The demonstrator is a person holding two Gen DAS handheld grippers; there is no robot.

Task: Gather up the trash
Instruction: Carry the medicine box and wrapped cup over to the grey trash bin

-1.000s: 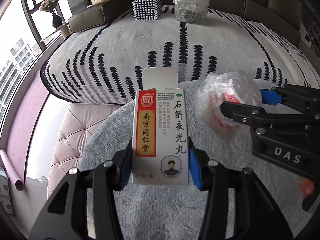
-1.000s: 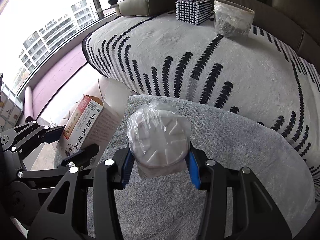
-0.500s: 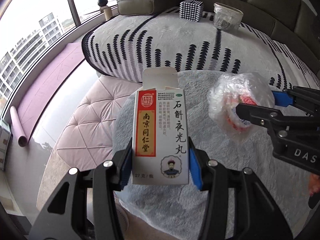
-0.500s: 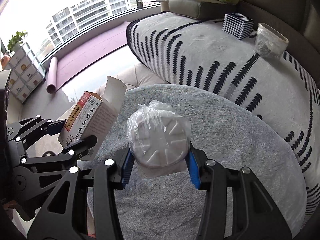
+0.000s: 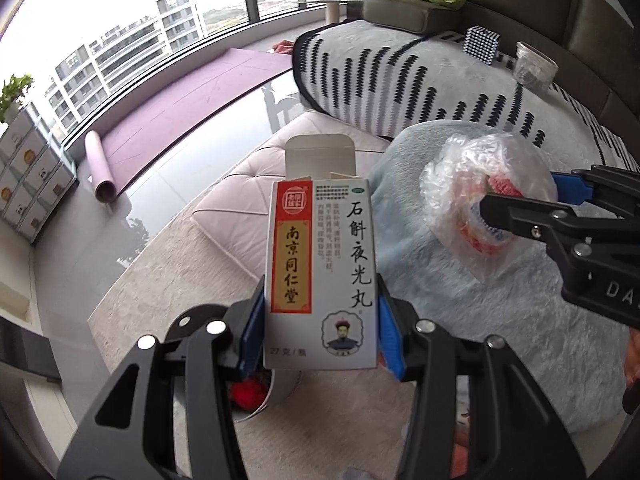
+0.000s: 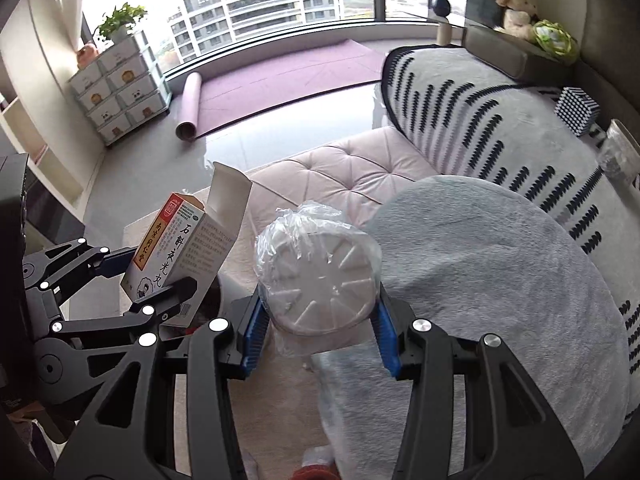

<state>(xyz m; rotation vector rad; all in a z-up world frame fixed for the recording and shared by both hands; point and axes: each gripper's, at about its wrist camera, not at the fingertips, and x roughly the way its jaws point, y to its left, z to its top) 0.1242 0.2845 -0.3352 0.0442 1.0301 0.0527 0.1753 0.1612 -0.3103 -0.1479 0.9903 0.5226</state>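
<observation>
My left gripper is shut on a white medicine box with a red label and an open top flap, held upright. The box also shows in the right wrist view, at the left. My right gripper is shut on a round white lid wrapped in clear plastic. The wrapped lid shows in the left wrist view, at the right, pinched by the right gripper. Below the box a white bin with something red inside sits on the floor, mostly hidden by my fingers.
A round grey fuzzy table lies at the right. A pink tufted cushion is on the floor ahead. A patterned sofa holds a checkered cube and a clear container. A rolled purple mat lies by the window.
Both grippers have swung left off the grey table with their loads. The floor, the pink cushion and the white bin have come into view under the box.
</observation>
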